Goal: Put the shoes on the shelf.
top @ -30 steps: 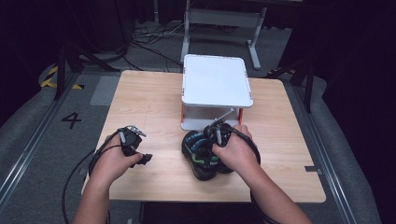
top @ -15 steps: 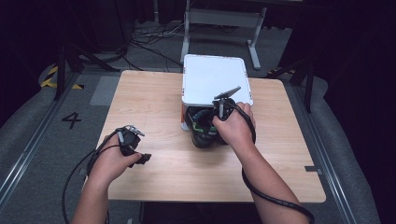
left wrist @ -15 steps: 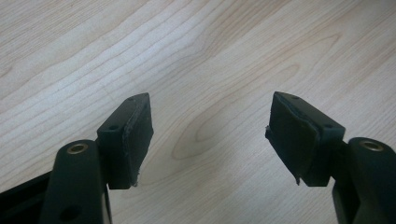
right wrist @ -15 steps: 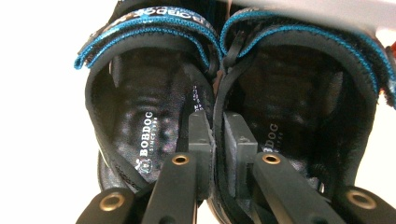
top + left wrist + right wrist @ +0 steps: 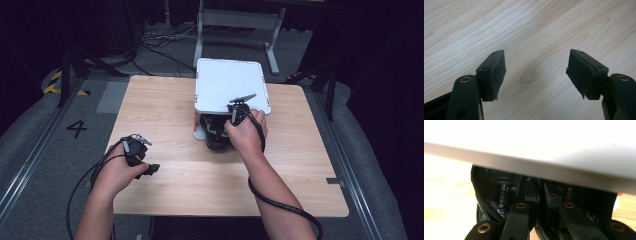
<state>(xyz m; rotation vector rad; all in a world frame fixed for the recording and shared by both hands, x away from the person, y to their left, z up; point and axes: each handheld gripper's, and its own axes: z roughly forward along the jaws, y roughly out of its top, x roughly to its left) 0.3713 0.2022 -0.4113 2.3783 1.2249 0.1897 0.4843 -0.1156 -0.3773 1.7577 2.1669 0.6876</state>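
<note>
A pair of black shoes (image 5: 214, 133) with green trim sits half under a low white stand (image 5: 227, 85) at the middle of the table. My right gripper (image 5: 223, 131) is shut on the shoes, its jaws pinching the two inner walls together (image 5: 537, 195). In the right gripper view the shoes (image 5: 499, 192) carry white lettering, and the stand's front edge (image 5: 536, 167) runs just above them. My left gripper (image 5: 149, 169) rests at the near left of the table. Its jaws stand open (image 5: 536, 72) over bare wood with nothing between them.
The wooden table (image 5: 165, 100) has free room left of the stand and along the near edge. A cable trails from each gripper off the near side. A metal frame (image 5: 235, 20) and floor cables lie beyond the table's far edge.
My right hand has carried the shoes away from the person, from the open table to partly under the white stand. The left hand has stayed where it was.
</note>
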